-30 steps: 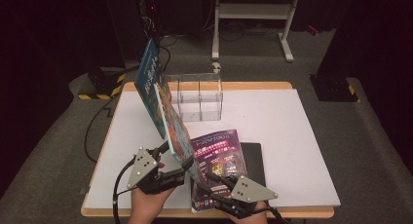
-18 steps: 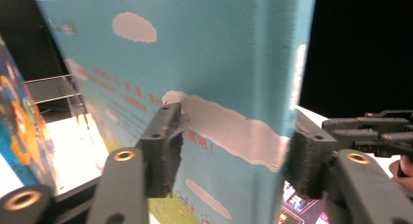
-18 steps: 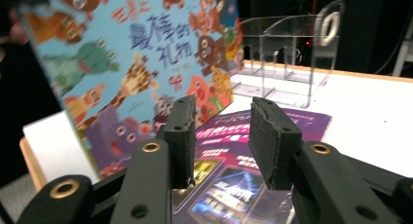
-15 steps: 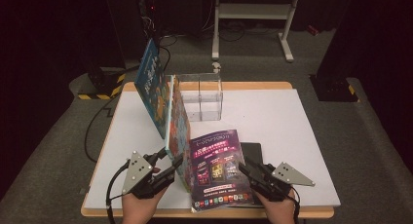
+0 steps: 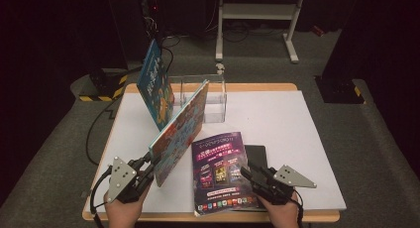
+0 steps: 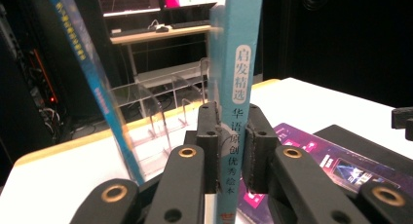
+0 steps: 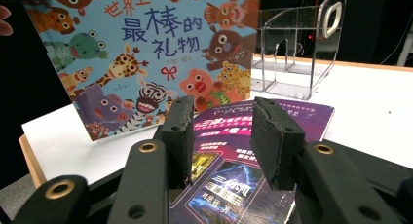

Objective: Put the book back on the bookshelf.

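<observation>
The left gripper (image 6: 229, 156) has just squeezed its fingers onto the thin blue animal picture book (image 5: 181, 131), standing on the white counter (image 5: 297, 134), ready to go into the clear plastic rack (image 5: 210, 96), while the right gripper (image 7: 219, 141) waits with fingers spread.

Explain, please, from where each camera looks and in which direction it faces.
High view: above the person's side, facing forward and down on the white table; shows both hands, left gripper, right gripper.
Left gripper view: on the left gripper, looking along jaws shut on the animal picture book spine.
Right gripper view: on the right gripper, open jaws over the purple magazine.
All share the clear acrylic rack.
</observation>
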Demonstrator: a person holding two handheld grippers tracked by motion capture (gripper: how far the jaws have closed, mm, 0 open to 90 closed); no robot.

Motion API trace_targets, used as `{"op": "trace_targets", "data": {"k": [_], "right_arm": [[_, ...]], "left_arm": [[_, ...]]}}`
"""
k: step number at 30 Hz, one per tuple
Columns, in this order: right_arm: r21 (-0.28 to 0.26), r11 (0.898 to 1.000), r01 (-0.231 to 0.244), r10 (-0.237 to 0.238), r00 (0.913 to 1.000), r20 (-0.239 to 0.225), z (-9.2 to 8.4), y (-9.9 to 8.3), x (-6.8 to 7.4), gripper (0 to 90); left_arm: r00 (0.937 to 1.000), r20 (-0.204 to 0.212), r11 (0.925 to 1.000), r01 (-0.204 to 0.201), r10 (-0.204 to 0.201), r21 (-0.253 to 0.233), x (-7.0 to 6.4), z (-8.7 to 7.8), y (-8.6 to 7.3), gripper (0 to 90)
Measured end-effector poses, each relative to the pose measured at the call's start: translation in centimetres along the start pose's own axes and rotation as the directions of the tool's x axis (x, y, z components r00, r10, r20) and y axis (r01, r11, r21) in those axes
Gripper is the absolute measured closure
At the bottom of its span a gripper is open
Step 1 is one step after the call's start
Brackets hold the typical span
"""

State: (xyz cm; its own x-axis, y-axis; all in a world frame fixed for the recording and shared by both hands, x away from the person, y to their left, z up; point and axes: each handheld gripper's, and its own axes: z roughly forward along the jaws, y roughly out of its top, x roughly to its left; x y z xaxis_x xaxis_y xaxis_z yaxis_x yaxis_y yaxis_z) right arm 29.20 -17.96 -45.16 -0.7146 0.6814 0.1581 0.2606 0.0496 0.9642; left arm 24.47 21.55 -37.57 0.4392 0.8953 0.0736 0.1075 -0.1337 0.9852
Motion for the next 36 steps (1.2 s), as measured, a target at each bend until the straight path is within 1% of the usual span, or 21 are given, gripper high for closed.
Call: {"op": "trace_targets", "data": {"k": [2,4,5,7,9,11,13,16,20,24,28,31,32,33,34,36], "right_arm": [[0.002,1.000,-0.003,0.003,1.0000,0.002,0.0,0.0,-0.1,60.0],[0.004,1.000,-0.010,0.010,0.9999,0.002,0.1,-0.1,-0.2,59.9],[0.005,1.000,-0.013,0.013,0.9999,0.003,0.1,-0.1,-0.2,59.8],[0.008,1.000,-0.017,0.017,0.9998,0.002,0.1,-0.2,-0.3,59.6],[0.011,1.000,-0.023,0.023,0.9997,0.001,0.2,-0.2,-0.3,59.4],[0.013,1.000,-0.026,0.026,0.9997,0.002,0.1,-0.2,-0.4,59.1],[0.011,1.000,-0.028,0.028,0.9996,0.001,0.1,-0.2,-0.4,59.0],[0.010,0.999,-0.033,0.033,0.9994,0.001,0.1,-0.2,-0.6,58.6],[0.015,0.999,-0.044,0.044,0.9990,-0.001,0.1,-0.2,-0.7,58.3],[0.024,0.998,-0.051,0.051,0.9987,-0.004,0.2,-0.2,-0.7,57.9],[0.026,0.998,-0.053,0.054,0.9985,-0.005,0.3,-0.2,-0.7,57.7],[0.030,0.998,-0.057,0.057,0.9983,-0.007,0.3,-0.3,-0.7,57.6],[0.032,0.998,-0.058,0.058,0.9983,-0.007,0.3,-0.3,-0.7,57.5],[0.029,0.998,-0.060,0.060,0.9982,-0.008,0.3,-0.2,-0.7,57.3],[0.029,0.998,-0.060,0.060,0.9982,-0.008,0.3,-0.2,-0.7,57.3],[0.026,0.998,-0.062,0.062,0.9980,-0.008,0.3,-0.1,-0.8,57.2]], "left_arm": [[0.9998,0.013,0.9998,0.017,-0.017,-0.008,0.5,-0.2,-0.4,79.9],[0.9982,0.040,0.9990,0.044,-0.044,-0.010,1.0,-0.3,-0.7,79.0],[0.9976,0.044,0.9984,0.054,-0.053,-0.015,1.1,-0.4,-0.9,78.0],[0.9972,0.049,0.9979,0.058,-0.056,-0.029,1.3,-0.5,-1.1,77.7],[0.9959,0.063,0.9971,0.067,-0.065,-0.036,1.5,-0.5,-1.2,77.2],[0.9971,0.058,0.9976,0.053,-0.050,-0.045,1.5,-0.5,-1.2,77.1],[0.9969,0.059,0.9973,0.055,-0.052,-0.049,1.4,-0.4,-1.2,76.8],[0.9960,0.071,0.9967,0.058,-0.054,-0.057,1.4,-0.3,-1.2,76.6],[0.9969,0.068,0.9971,0.045,-0.041,-0.062,1.3,-0.2,-1.3,76.9],[0.9966,0.055,0.9965,0.064,-0.061,-0.054,1.7,-0.2,-1.1,77.0],[0.9952,0.077,0.9968,0.065,-0.061,-0.046,1.9,0.2,-0.8,75.2],[0.9949,0.085,0.9972,0.059,-0.055,-0.045,1.9,0.9,-0.4,71.3],[0.9943,0.093,0.9973,0.058,-0.053,-0.047,1.9,1.2,-0.3,69.6],[0.9951,0.087,0.9978,0.051,-0.048,-0.042,1.9,1.6,-0.2,69.8],[0.9965,0.070,0.9983,0.048,-0.046,-0.034,1.9,1.9,0.0,69.8],[0.9992,0.034,0.9997,0.022,-0.021,-0.013,1.7,2.7,0.4,69.1]]}}
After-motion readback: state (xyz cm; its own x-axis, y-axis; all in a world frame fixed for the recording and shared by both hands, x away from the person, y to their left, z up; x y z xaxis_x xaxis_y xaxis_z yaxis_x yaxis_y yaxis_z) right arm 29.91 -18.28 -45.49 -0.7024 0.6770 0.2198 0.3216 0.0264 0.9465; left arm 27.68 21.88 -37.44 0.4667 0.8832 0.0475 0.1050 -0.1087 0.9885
